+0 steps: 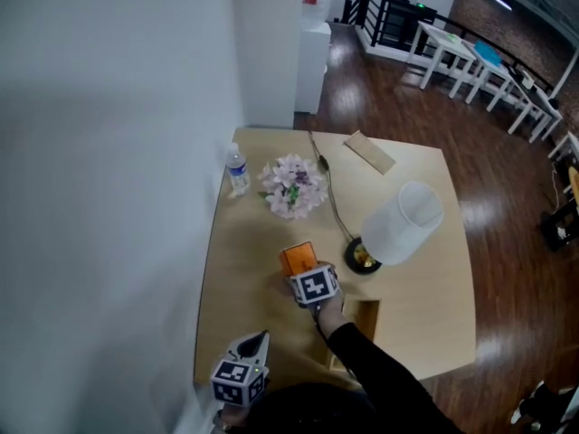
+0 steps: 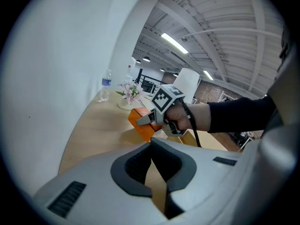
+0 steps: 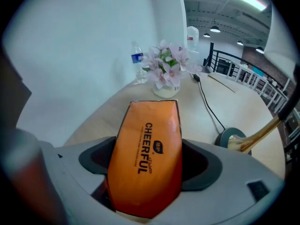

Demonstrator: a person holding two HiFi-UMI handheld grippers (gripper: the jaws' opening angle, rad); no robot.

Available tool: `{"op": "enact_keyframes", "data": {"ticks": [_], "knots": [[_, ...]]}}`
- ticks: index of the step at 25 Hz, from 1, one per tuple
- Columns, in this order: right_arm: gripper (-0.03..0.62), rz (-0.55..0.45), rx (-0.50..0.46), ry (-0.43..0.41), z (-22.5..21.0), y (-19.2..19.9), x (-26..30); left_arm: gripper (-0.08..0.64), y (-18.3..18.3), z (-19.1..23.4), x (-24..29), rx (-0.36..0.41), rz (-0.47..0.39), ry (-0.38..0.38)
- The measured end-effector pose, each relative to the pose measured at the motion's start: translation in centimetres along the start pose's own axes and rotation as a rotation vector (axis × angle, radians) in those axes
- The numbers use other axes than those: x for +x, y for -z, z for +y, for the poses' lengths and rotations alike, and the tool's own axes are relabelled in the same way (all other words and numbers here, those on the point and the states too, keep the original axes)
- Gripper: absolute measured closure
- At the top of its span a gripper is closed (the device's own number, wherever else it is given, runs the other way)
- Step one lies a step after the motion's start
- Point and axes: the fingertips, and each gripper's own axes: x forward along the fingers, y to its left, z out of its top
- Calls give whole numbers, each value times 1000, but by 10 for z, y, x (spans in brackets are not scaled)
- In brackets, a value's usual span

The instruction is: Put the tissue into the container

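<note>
An orange tissue pack [image 1: 298, 257] lies on the wooden table [image 1: 244, 269], a little left of centre. My right gripper [image 1: 306, 272] reaches over it from the near side. In the right gripper view the tissue pack [image 3: 147, 158] fills the gap between the jaws, and its sides meet both pads. In the left gripper view the pack [image 2: 143, 123] rests on the table under the right gripper [image 2: 149, 120]. An open wooden container [image 1: 365, 319] stands beside the person's sleeve, partly hidden by it. My left gripper [image 1: 261, 340] hangs at the near left table edge, shut and empty.
A tilted white lamp [image 1: 405, 221] on a dark base [image 1: 362, 257] stands right of the pack, its cable running to the far edge. A flower pot [image 1: 292, 186] and a water bottle [image 1: 237, 170] stand further back. A white wall borders the table's left side.
</note>
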Motion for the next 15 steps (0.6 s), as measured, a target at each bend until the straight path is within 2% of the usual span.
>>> {"op": "enact_keyframes", "data": {"ticks": [3,5,9,12,15], "knots": [[156,-81,-28,-71,30,-8,-37,572,-4,1,-1,10,-9,-12],[156,-111,-31,-83,39,-2,-63,572,-6,1,0,19,-16,-15],[156,-138,1,-38,29,29,-118,572,-11,-10,5,56,-13,23],[156,-137,88,-4,13,66,-152,572,-11,-26,13,95,5,73],[156,-133,195,63,-15,107,-173,572,-9,-43,23,138,24,126]]}}
